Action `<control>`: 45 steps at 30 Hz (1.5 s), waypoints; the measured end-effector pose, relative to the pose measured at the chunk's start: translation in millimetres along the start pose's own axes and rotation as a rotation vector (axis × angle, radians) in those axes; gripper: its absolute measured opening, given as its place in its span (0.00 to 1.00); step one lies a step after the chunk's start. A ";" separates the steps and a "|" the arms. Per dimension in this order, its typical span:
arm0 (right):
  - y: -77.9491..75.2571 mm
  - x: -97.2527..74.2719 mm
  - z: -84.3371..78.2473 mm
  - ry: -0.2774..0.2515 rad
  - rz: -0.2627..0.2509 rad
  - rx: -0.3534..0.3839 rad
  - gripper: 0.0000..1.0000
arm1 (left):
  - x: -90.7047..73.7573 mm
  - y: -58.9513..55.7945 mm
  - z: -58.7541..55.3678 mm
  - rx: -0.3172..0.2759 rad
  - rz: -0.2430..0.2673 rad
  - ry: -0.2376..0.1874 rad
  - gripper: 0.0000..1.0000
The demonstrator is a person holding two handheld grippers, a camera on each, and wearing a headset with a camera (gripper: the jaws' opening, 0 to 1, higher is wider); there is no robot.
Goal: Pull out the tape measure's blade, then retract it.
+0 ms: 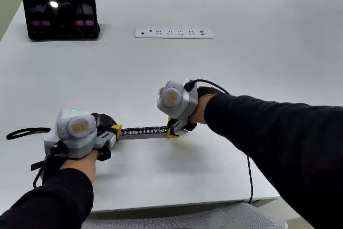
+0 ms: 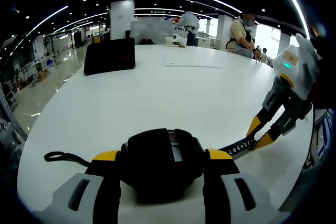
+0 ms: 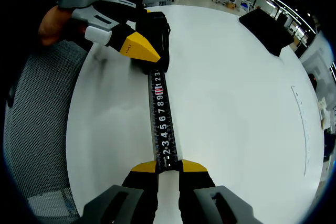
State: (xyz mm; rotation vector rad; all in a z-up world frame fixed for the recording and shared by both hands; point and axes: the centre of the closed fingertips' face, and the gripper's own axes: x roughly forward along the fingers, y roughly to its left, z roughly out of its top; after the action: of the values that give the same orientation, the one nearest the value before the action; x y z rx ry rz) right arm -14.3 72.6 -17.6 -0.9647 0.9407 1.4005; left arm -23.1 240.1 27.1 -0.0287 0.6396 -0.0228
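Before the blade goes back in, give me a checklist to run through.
1. Left gripper shut on the black tape measure case: ok.
2. Right gripper pinching the end of the black numbered blade: ok.
3. Blade straight between case and right gripper, no kink: ok.
4. Black wrist strap lies behind the case, away from the blade: ok.
5. White power strip far from the blade: ok.
6. Whether the blade is locked: cannot tell.

Head view: we look down on desk (image 1: 225, 68) from above. Left gripper view, right gripper view: low, near, face each other along blade (image 3: 161, 124); all three share it.
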 end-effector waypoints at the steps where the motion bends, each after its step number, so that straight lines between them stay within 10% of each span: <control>1: -0.1 0.1 0.3 0.000 -0.001 0.002 0.11 | 0.2 0.1 0.0 -0.001 0.000 0.000 0.58; 45: -1.0 6.2 15.9 -0.033 -0.002 0.015 0.11 | 5.8 4.4 -0.7 -0.019 -0.004 0.008 0.58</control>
State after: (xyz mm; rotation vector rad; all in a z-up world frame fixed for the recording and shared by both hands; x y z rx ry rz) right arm -14.0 89.7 -18.0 -0.9289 0.9247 1.4019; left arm -18.8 244.3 22.9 -0.0481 0.6475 -0.0203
